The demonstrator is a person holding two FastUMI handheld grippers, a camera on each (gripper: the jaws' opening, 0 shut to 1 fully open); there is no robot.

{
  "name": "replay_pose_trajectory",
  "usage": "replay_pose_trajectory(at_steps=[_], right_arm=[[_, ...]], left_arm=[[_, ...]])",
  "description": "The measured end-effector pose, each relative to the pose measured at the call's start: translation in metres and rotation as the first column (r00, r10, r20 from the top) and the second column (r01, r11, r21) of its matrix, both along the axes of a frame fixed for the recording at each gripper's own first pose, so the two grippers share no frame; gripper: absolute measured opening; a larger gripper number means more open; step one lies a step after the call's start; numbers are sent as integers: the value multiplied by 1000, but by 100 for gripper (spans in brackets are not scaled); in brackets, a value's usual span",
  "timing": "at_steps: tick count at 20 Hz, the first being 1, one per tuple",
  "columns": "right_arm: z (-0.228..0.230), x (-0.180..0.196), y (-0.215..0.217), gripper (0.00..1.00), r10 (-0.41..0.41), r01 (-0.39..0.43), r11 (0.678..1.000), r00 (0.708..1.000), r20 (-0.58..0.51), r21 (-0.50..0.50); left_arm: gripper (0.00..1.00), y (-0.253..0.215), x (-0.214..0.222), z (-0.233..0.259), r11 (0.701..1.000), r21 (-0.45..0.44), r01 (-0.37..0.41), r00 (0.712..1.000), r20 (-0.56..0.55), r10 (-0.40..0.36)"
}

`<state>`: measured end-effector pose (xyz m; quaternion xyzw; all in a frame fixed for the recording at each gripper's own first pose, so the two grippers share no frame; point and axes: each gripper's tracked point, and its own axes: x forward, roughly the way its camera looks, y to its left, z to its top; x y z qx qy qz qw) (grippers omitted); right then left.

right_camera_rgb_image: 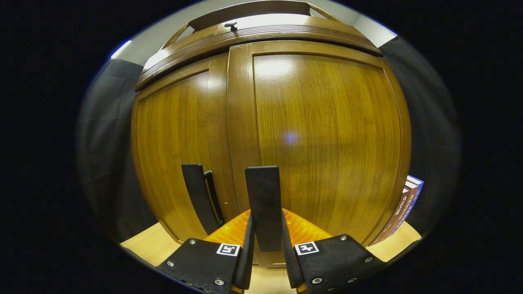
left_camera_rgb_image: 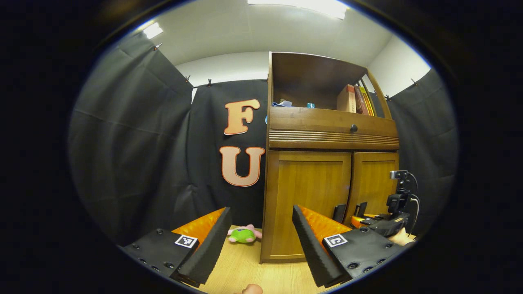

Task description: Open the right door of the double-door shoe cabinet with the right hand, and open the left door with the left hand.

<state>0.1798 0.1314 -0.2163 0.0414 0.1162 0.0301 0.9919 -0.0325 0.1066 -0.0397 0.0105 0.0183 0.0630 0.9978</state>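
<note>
Right hand-held gripper (right_camera_rgb_image: pixel 265 228) clamps the right door's handle (right_camera_rgb_image: pixel 264 196) — left hand-held gripper (left_camera_rgb_image: pixel 259 241) gapes.

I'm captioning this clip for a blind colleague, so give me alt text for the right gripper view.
The right tool is clamped on the dark handle of the shoe cabinet's right door, seen close up. The left door beside it is closed, with its own dark handle untouched. Books stand at the cabinet's right.
</note>
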Motion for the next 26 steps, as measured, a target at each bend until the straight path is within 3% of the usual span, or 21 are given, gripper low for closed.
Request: replay_pose_trajectory(at_steps=[17,24,25,26], right_arm=[[20,-121,-40,32,131,-130,991,991,33,-21],[26,-172,-81,30,103,-101,994,994,36,-31],[25,-174,-91,21,89,-88,995,995,36,-40],[26,-179,-98,37,76,-75,996,996,37,-48]], left_arm=[[98,-28,-10,-4,998,-25,64,998,0,-64],[98,-42,-13,-1,996,-21,84,996,7,-84],[98,-45,-13,-1,996,-22,89,996,8,-89],[96,-48,-13,-1,995,-25,96,995,7,-96]])
